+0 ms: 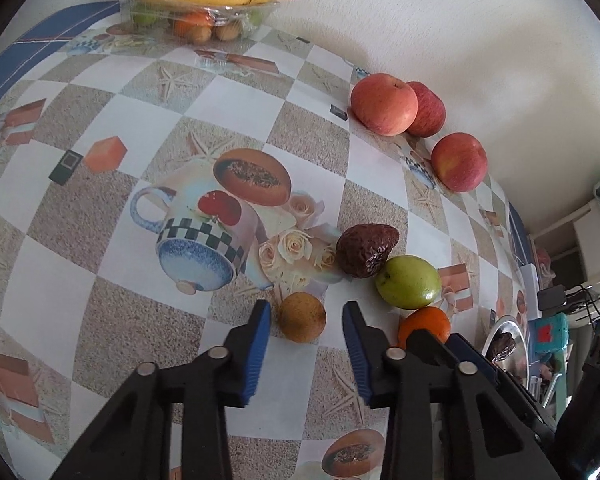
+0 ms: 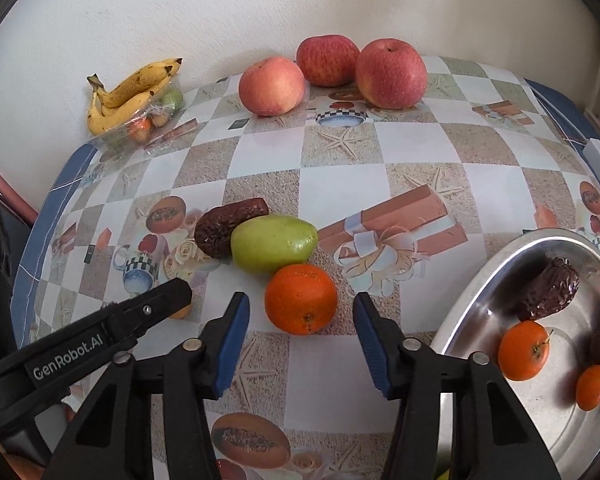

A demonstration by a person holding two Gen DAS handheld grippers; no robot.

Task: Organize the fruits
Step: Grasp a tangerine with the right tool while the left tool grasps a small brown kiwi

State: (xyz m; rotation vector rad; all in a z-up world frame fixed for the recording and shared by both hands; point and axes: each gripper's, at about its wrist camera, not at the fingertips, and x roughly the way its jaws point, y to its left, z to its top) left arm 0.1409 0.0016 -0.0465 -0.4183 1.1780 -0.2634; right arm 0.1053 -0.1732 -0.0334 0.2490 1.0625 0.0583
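Note:
My left gripper (image 1: pixel 306 308) stands open around a small brown round fruit (image 1: pixel 302 317) on the patterned tablecloth. Just beyond lie a dark wrinkled date (image 1: pixel 366 250), a green fruit (image 1: pixel 408 282) and an orange (image 1: pixel 425 324). My right gripper (image 2: pixel 301 300) is open with the same orange (image 2: pixel 301 299) between its blue fingertips, not touching. The green fruit (image 2: pixel 273 244) and date (image 2: pixel 226 226) lie behind it. A steel plate (image 2: pixel 476 308) at the right holds two dates and two oranges. Three red apples (image 2: pixel 390 74) sit by the wall.
A clear plastic tray (image 1: pixel 198 14) with bananas and small fruits stands at the far corner by the wall. The left gripper's black arm (image 2: pixel 100 332) crosses the lower left of the right wrist view. The table's blue edge (image 2: pixel 32 240) runs on the left.

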